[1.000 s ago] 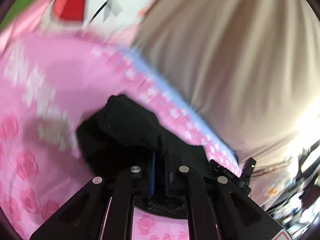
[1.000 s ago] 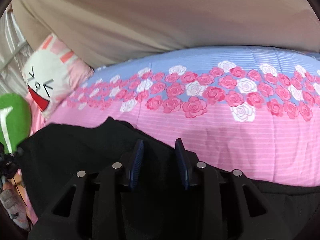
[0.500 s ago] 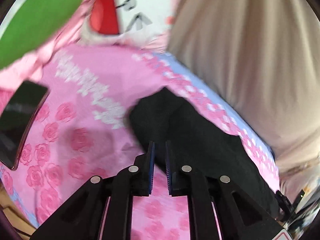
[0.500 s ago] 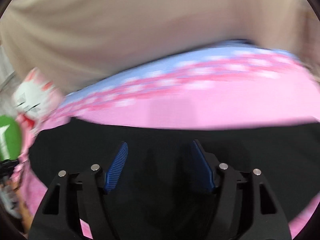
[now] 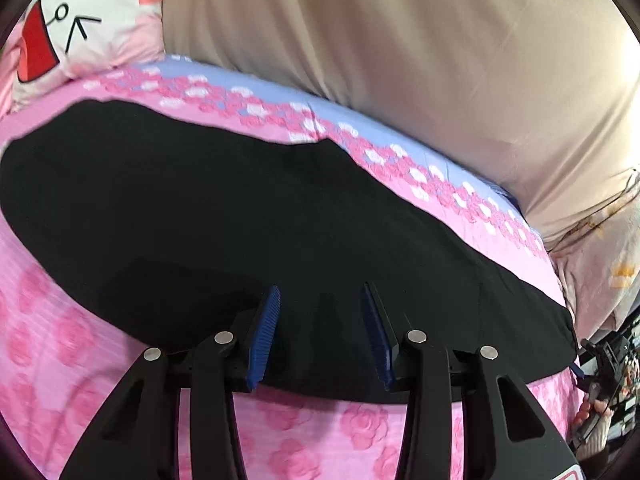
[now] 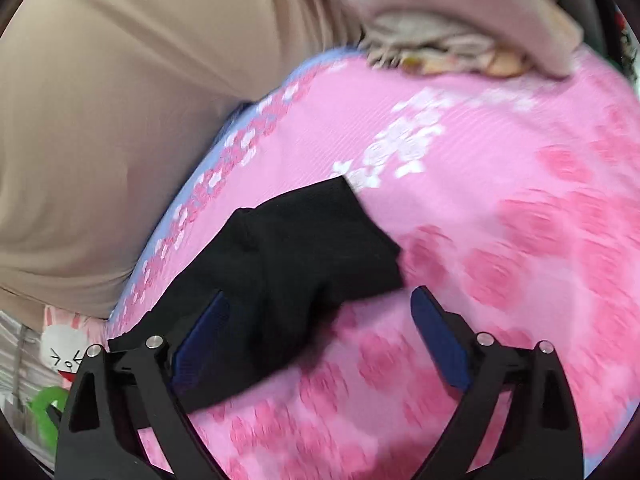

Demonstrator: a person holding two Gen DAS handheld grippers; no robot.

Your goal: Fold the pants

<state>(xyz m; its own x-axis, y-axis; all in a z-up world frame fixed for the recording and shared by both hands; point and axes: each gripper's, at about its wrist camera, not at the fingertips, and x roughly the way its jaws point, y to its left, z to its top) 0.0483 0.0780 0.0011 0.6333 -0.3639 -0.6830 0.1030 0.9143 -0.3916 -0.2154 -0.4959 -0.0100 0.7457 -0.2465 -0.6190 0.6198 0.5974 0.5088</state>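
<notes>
Black pants (image 5: 248, 216) lie stretched flat along the bed (image 5: 52, 352). Left tongs (image 5: 320, 340) just opened, right tongs (image 6: 320, 344) slightly closing; both apart, empty. Next: regrip one end for lengthwise fold.

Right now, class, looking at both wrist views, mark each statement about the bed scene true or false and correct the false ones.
1. The pants are black. True.
2. The pants lie on a plain white sheet. False: the bedsheet is pink with roses.
3. The left tool is clamped shut on fabric. False: its fingers stand apart, having just opened.
4. The right tool stands open. True.
5. A cartoon-face pillow lies at the bed's end. True.
</notes>
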